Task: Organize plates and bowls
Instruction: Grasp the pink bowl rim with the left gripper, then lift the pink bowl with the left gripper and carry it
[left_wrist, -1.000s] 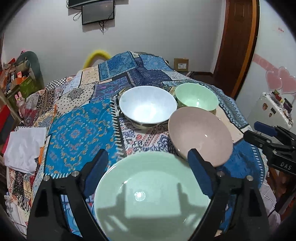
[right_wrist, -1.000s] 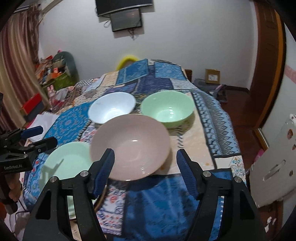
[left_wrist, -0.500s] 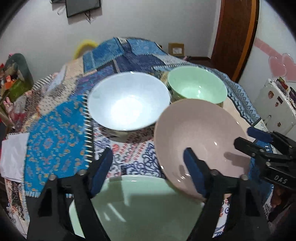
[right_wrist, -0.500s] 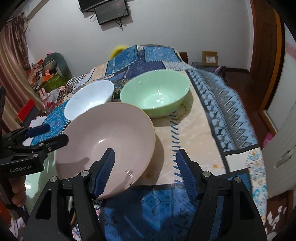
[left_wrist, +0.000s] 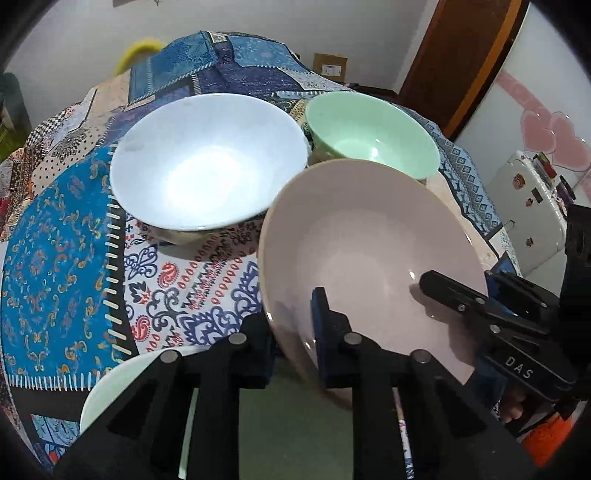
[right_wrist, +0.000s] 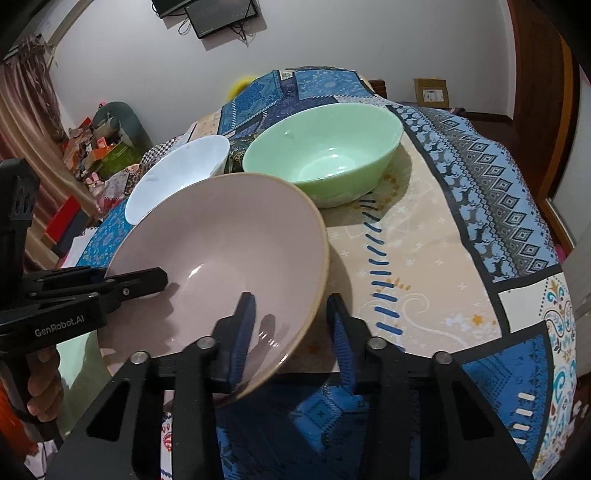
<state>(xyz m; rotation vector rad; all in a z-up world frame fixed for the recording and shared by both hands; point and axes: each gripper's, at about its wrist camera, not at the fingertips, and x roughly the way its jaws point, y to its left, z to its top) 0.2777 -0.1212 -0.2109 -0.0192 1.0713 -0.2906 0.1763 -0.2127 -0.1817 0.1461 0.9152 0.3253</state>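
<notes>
Left gripper (left_wrist: 293, 321), right gripper (right_wrist: 291, 326) just closed, both now clamping pink bowl (left_wrist: 369, 243) rim.

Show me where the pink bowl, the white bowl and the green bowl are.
pink bowl (left_wrist: 369, 236): left wrist view, on its inner wall.
white bowl (left_wrist: 207, 162): left wrist view, on its inside bottom.
green bowl (right_wrist: 325, 162): right wrist view, on its inside bottom.
</notes>
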